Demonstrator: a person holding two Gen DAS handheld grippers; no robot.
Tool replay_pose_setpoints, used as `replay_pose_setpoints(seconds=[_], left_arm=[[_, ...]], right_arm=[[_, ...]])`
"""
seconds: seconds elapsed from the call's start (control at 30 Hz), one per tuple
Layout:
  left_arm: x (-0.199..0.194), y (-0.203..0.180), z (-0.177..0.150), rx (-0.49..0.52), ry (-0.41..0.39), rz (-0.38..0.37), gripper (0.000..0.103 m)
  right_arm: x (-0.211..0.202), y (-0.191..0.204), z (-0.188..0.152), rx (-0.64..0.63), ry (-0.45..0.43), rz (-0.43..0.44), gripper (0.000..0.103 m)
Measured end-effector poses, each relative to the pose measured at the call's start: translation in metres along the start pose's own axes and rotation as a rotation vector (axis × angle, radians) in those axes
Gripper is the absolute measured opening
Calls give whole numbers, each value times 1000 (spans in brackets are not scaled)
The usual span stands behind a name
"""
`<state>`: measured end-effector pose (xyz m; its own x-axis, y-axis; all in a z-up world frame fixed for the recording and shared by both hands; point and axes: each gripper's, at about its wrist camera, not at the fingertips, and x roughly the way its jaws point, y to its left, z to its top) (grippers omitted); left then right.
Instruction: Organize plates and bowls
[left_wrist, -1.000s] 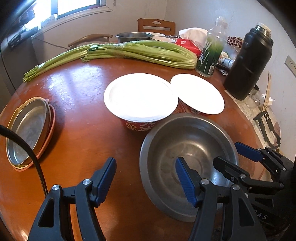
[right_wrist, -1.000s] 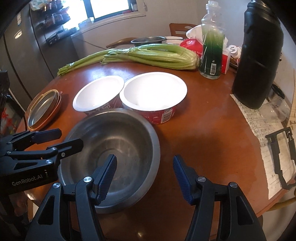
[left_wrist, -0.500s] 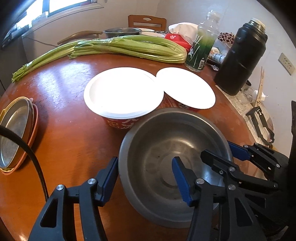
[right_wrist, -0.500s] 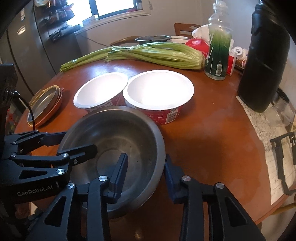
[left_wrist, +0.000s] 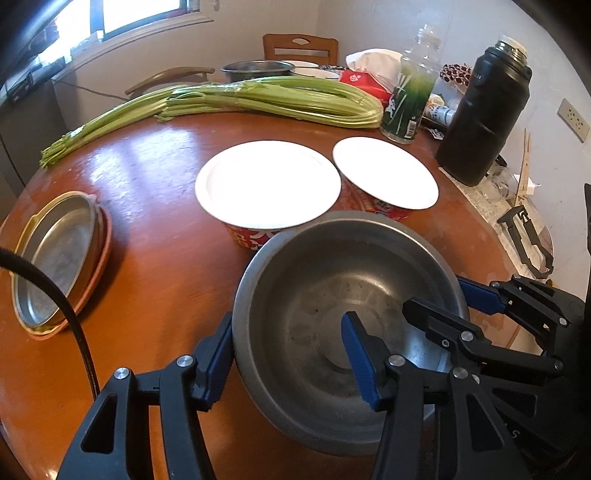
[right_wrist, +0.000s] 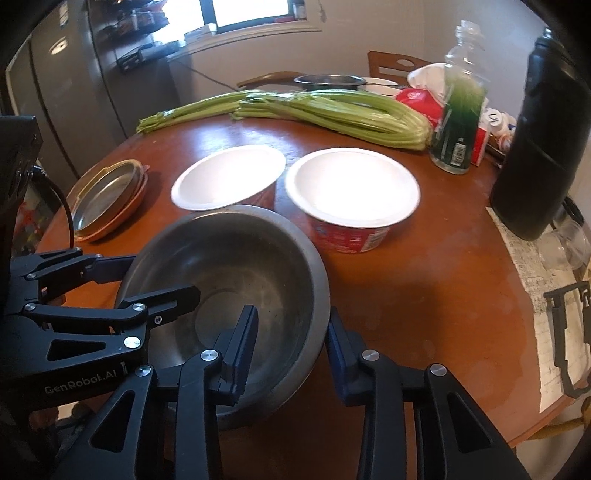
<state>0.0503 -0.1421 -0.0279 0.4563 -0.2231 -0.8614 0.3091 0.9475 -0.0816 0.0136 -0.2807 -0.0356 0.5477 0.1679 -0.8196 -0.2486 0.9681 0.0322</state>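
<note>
Both tongs pinch the steel bowl's (left_wrist: 332, 325) rim, one finger inside, one outside: left tongs (left_wrist: 286, 358) on its left wall, right tongs (right_wrist: 291, 349) opposite. Two-sided grip keeps it level for lifting. Bowl sits just before the red paper bowls (right_wrist: 352, 195).

On the table (left_wrist: 155, 266) stand one big steel bowl (left_wrist: 332, 295) near, two red paper bowls (right_wrist: 351, 206) with white insides beyond it, one stack of shallow metal dishes (left_wrist: 55, 258) at the left, one bunch of celery (left_wrist: 258, 99) far, one bottle (left_wrist: 406, 96), one black flask (left_wrist: 480, 118), and two grippers.
</note>
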Motion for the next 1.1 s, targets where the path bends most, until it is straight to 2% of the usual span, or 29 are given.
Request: replay_pose_setpoints(seconds=[0.6, 1.1], left_arm=[[-11, 34, -28, -44, 27, 29, 56], [-7, 40, -26, -33, 21, 32, 56]], right_arm=[[6, 44, -7, -82, 31, 35, 39], [15, 46, -5, -63, 56, 40, 39]])
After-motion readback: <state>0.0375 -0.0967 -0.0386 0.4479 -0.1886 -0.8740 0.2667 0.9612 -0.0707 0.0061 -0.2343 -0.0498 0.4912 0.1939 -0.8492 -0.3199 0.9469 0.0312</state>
